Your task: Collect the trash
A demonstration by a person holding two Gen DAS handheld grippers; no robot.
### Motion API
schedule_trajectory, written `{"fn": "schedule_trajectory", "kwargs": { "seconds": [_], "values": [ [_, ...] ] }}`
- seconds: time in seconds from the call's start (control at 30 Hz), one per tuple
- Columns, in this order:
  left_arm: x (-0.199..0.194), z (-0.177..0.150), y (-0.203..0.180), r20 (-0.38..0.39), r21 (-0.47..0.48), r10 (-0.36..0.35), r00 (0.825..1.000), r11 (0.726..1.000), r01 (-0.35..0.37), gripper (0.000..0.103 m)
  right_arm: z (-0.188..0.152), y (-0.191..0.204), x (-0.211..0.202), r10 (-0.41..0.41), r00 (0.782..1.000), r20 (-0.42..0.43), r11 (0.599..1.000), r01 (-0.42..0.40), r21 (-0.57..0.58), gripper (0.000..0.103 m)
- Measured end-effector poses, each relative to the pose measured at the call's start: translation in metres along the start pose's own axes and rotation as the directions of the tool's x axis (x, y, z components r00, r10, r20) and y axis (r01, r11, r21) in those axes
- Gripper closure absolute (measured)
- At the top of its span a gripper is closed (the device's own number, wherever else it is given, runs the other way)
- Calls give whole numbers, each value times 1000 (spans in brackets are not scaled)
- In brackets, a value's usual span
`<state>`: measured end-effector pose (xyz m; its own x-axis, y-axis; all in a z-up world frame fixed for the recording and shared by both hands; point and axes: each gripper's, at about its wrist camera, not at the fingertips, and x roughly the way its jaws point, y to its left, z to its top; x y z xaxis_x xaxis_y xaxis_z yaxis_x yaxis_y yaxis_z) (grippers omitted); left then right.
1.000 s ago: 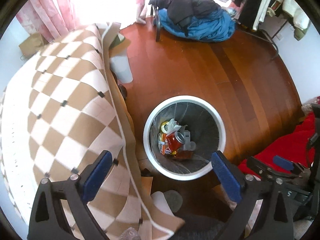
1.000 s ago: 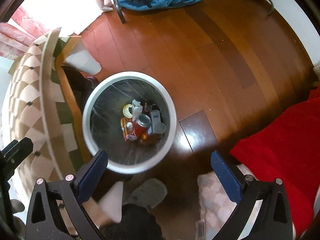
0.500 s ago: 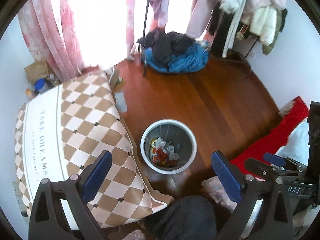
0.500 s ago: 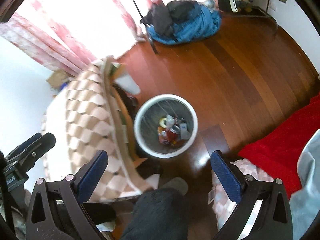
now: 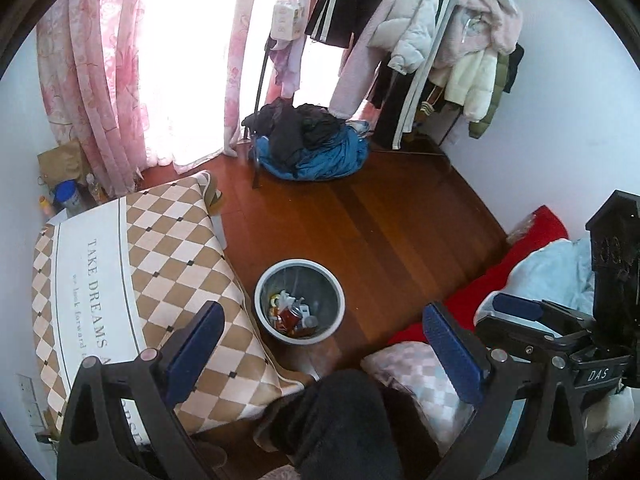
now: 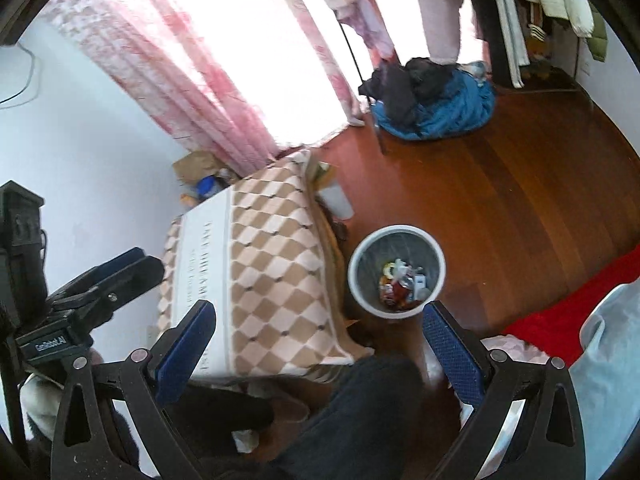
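A round white-rimmed trash bin (image 5: 260,292) stands on the wooden floor; it also shows in the right wrist view (image 6: 354,264). Inside lies trash (image 5: 291,314): a red can, wrappers and white scraps, also seen in the right wrist view (image 6: 402,286). My left gripper (image 5: 324,344) is open and empty, held high above the bin. My right gripper (image 6: 318,344) is open and empty, also well above the bin. Each gripper shows in the other's view at the edge.
A table under a brown-and-cream checked cloth (image 5: 160,264) stands left of the bin. A red blanket (image 5: 500,272) lies to the right. A pile of blue and black clothes (image 5: 308,148) and a coat rack (image 5: 420,40) stand at the back. A dark-clothed leg (image 5: 344,424) is below.
Both grippers have risen far above the bin, which now looks much smaller. More of the room, curtains and coat rack has come into view. Both stay open and empty.
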<state>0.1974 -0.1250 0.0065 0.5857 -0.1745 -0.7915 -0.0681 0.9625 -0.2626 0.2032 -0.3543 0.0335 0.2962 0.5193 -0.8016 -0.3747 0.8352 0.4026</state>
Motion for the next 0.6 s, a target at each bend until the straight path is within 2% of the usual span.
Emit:
{"fn": "schedule_trajectory", "kwargs": {
  "seconds": [0.23, 0.6],
  "values": [
    [-20, -9, 5, -4, -27, -50, 999, 998, 50, 2, -11, 22, -20, 29, 1000, -3, 999, -29, -17, 0],
    [-30, -13, 5, 1, -18, -71, 997, 997, 71, 2, -14, 25, -27, 20, 1000, 3, 1000, -20, -12, 0]
  ]
}}
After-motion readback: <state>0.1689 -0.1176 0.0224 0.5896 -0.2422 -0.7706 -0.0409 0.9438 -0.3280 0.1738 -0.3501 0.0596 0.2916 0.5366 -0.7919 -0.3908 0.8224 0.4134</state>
